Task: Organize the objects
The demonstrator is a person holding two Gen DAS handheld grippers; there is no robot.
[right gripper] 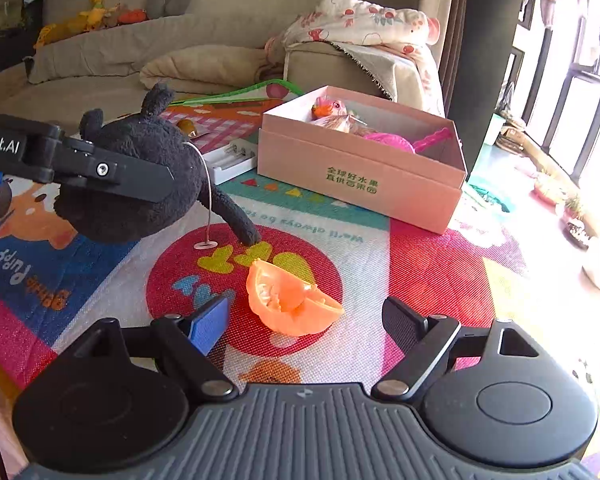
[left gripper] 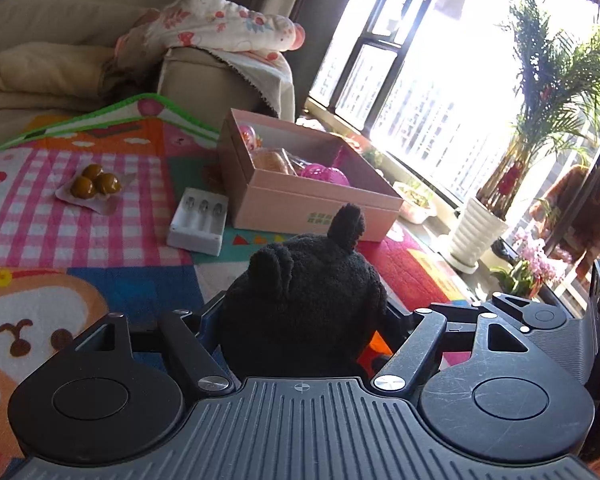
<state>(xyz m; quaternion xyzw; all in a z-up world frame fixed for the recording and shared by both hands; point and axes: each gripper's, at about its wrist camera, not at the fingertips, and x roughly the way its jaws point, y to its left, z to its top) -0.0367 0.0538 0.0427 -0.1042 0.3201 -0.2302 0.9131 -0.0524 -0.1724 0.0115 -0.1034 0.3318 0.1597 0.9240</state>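
My left gripper [left gripper: 304,316] is shut on a black plush toy [left gripper: 304,292], which fills the gap between its fingers and hides their tips. In the right wrist view that plush [right gripper: 140,152] hangs at the left above the mat, with one left finger [right gripper: 112,172] pressed across it. My right gripper [right gripper: 305,322] is open and low over the mat. An orange plastic peel-shaped piece [right gripper: 288,300] lies on the mat between and just beyond its fingertips, untouched. The open pink box [left gripper: 320,200] [right gripper: 356,176] stands ahead and holds several toys, one of them pink [right gripper: 388,140].
A white battery charger [left gripper: 198,224] [right gripper: 232,160] lies left of the box. A packet of brown balls [left gripper: 94,186] lies on the checked part of the colourful play mat [left gripper: 80,220]. A sofa with blankets [left gripper: 204,80] stands behind. Potted plants [left gripper: 476,236] line the window.
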